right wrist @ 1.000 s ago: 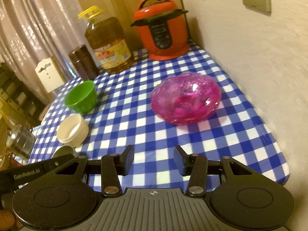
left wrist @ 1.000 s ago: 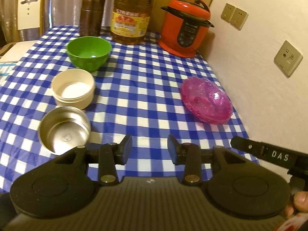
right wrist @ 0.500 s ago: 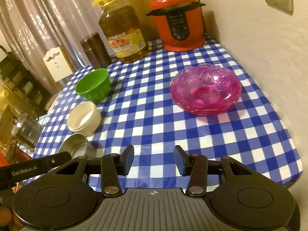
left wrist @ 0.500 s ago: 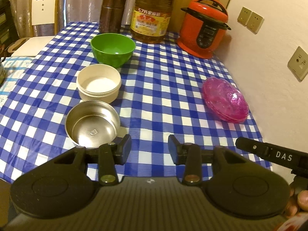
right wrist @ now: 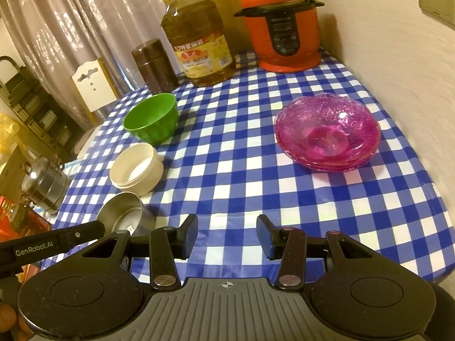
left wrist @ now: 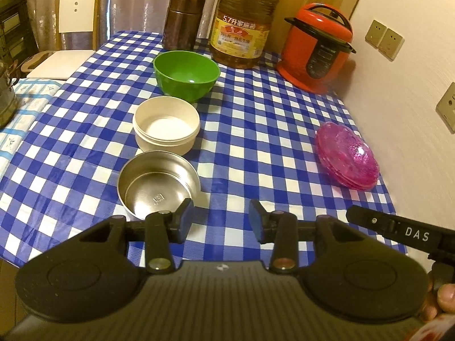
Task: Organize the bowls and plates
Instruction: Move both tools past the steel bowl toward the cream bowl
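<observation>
Tabletop (left wrist: 256, 130) under blue-and-white checked cloth, carrying a row of three bowls on its left side: round stainless-steel bowl (left wrist: 157, 183) nearest, cream plastic bowl (left wrist: 166, 125) just behind it, green plastic bowl (left wrist: 186, 75) farthest. Stack of translucent pink glass plates (right wrist: 328, 132) near the wall, well apart from the row. Left claw (left wrist: 220, 218) partly parted, nothing between its jaws, just beside the steel bowl. Right claw (right wrist: 226, 236) likewise parted and empty, above the near edge.

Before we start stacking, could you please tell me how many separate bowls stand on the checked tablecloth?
3, in a row: round green plastic bowl farthest, cream round bowl in the middle, steel bowl nearest.
</observation>
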